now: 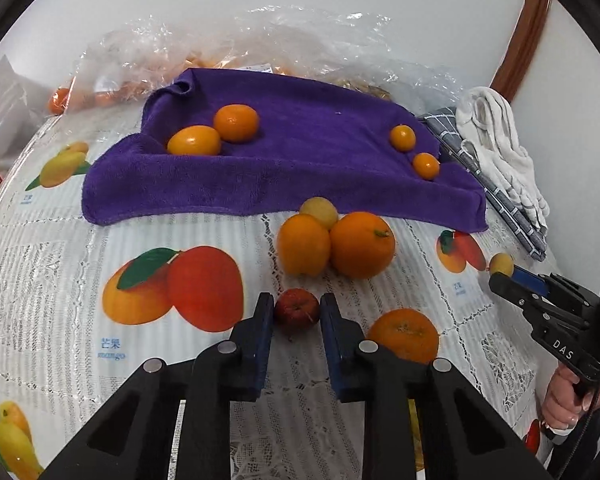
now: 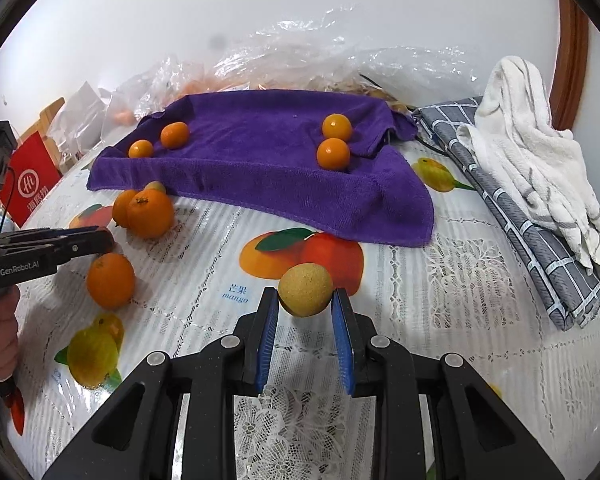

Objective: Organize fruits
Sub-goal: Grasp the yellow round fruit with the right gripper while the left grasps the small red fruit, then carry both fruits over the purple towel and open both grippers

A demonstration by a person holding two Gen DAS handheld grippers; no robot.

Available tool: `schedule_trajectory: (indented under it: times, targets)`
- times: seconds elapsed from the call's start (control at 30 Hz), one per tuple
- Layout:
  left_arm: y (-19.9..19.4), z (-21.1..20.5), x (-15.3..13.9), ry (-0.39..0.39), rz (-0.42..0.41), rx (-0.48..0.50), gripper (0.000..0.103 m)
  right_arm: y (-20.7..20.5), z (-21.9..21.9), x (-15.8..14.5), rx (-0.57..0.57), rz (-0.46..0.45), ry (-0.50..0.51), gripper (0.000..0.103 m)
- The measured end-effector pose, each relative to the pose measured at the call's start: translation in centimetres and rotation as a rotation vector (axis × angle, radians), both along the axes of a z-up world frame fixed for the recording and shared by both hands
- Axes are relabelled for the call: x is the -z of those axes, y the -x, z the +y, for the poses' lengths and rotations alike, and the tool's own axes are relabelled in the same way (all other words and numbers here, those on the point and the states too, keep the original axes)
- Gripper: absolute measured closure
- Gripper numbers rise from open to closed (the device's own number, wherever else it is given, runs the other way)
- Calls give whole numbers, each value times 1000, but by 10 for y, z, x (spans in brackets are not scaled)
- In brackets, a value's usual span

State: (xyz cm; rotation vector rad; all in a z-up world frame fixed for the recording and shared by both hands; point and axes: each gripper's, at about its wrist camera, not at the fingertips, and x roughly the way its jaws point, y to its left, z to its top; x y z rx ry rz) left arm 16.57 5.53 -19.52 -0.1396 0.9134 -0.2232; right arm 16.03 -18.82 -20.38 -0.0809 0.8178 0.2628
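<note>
A purple towel [image 1: 292,160] lies on the table with two orange fruits [image 1: 236,123] at its left and two small kumquats [image 1: 403,138] at its right. My left gripper [image 1: 297,308] is shut on a small dark red fruit [image 1: 297,307] low over the tablecloth. My right gripper [image 2: 305,298] is shut on a yellow-brown round fruit [image 2: 305,289], which also shows in the left wrist view [image 1: 501,264]. Two oranges [image 1: 362,244] and a yellow fruit [image 1: 319,211] sit together before the towel. One more orange [image 1: 404,334] lies by my left gripper.
Clear plastic bags of fruit [image 1: 228,48] stand behind the towel. A grey checked cloth [image 2: 540,232] with white cloths [image 2: 532,160] on it lies at the right. A red box [image 2: 28,184] stands at the far left. The tablecloth [image 2: 480,340] has printed fruit pictures.
</note>
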Motion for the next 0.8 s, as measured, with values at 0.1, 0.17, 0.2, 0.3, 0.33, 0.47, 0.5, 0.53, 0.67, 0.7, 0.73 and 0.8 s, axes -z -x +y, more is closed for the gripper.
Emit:
schedule_trajectory:
  times: [0.1, 0.17, 0.2, 0.3, 0.33, 0.47, 0.5, 0.53, 0.67, 0.7, 0.73, 0.8]
  targets:
    - [2, 5, -5, 15, -7, -19, 80, 0, 0, -1, 4, 5, -8, 76]
    - [4, 10, -12, 22, -22, -31, 80, -1, 0, -4, 5, 3, -8, 76]
    - [5, 13, -16, 18, -28, -38, 80, -1, -1, -7, 8, -2, -9, 76]
    - [6, 16, -29, -9, -57, -61, 80, -2, -2, -15, 13, -14, -22, 76]
    - [6, 17, -33, -15, -67, -66, 80, -3, -2, -20, 16, -22, -23, 76]
    - [2, 26, -54, 0, -95, -87, 80, -7, -4, -38, 24, -43, -31, 76]
    - [0, 27, -59, -4, -105, -95, 80, -8, -4, -43, 25, -50, -29, 76]
    - [-2, 27, -65, -13, -114, -105, 80, -11, -4, -49, 27, -60, -24, 76]
    - [-10, 26, -81, -19, -139, -124, 80, -24, -4, -67, 34, -80, -29, 76]
    - [-13, 26, -83, -19, -141, -127, 80, -26, -4, -70, 36, -84, -32, 76]
    - [-15, 26, -85, -19, -143, -129, 80, -30, -3, -74, 39, -90, -38, 76]
    - [-21, 25, -88, -25, -146, -136, 80, -36, -3, -78, 40, -97, -46, 76]
